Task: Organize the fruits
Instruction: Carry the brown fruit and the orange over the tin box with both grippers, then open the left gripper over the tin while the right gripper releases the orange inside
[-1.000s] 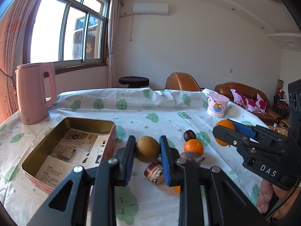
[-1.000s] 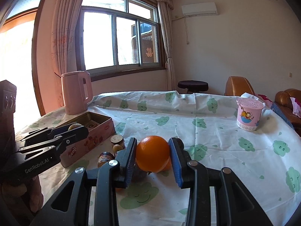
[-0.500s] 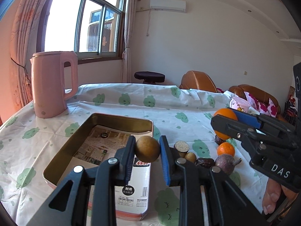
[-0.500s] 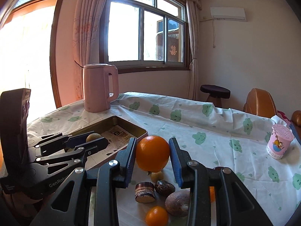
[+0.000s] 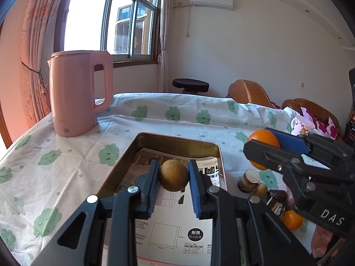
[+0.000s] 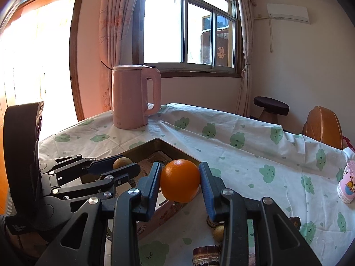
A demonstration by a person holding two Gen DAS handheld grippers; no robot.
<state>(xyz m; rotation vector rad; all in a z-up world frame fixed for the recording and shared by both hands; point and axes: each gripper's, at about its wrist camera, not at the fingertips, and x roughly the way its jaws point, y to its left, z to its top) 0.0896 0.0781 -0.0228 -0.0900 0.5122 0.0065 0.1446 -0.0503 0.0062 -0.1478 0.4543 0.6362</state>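
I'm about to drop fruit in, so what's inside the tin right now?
Only printed paper lines the tin; no fruit lies on the part that shows. The left gripper and its brown fruit cover some of the bottom.

The kettle [image 5: 75, 93] is pink, the cloth [image 5: 177, 119] white with green smiling clouds, the tin [image 5: 177, 140] gold inside, one fruit [image 6: 180, 180] orange, another [image 5: 173, 178] tan.
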